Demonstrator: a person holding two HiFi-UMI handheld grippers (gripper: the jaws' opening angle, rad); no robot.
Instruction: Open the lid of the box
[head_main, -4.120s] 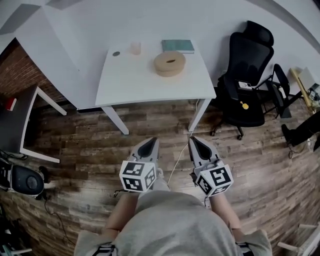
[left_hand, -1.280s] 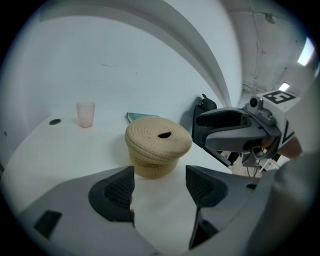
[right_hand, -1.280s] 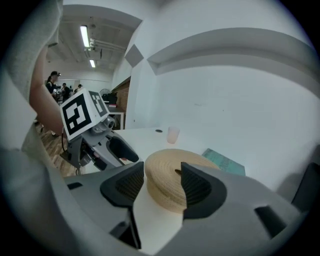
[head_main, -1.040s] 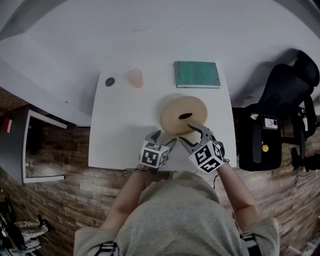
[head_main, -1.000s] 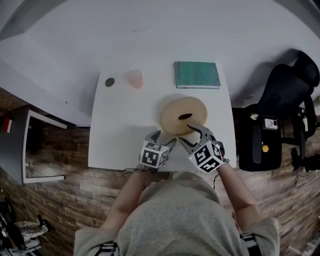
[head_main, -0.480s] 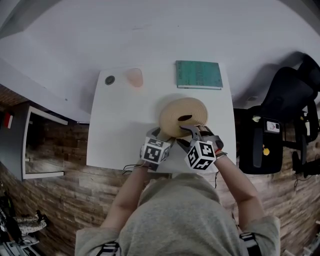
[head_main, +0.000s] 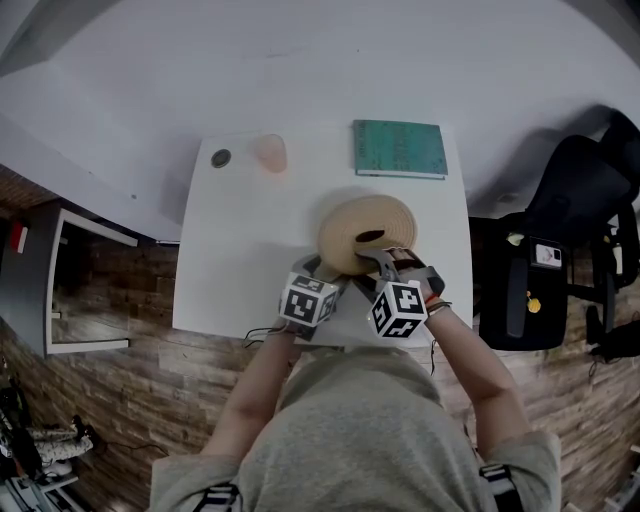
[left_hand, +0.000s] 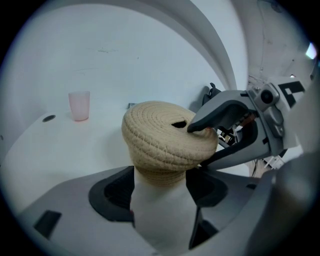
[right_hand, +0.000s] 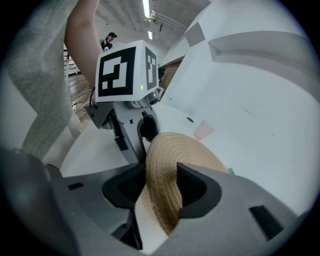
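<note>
A round woven box stands on the white table (head_main: 240, 250), its lid (head_main: 365, 225) pierced by a small dark hole. In the left gripper view the lid (left_hand: 160, 135) sits tilted over the narrower base (left_hand: 160, 177). My left gripper (left_hand: 160, 187) has its jaws against both sides of that base. My right gripper (head_main: 385, 258) is at the lid's near right edge, its jaws closing. One of its fingers (left_hand: 220, 112) rests on top by the hole and the other reaches under the rim. In the right gripper view the lid's rim (right_hand: 165, 175) fills the gap between the jaws.
At the table's far edge lie a green book (head_main: 400, 149), a pink cup (head_main: 270, 153) and a small dark disc (head_main: 220, 158). A black office chair (head_main: 570, 230) stands right of the table. A white wall runs behind it.
Four seconds ago I stood back from the table. Over the last second my right gripper slid left and turned, closing over the lid's edge. The left gripper stayed at the base.
</note>
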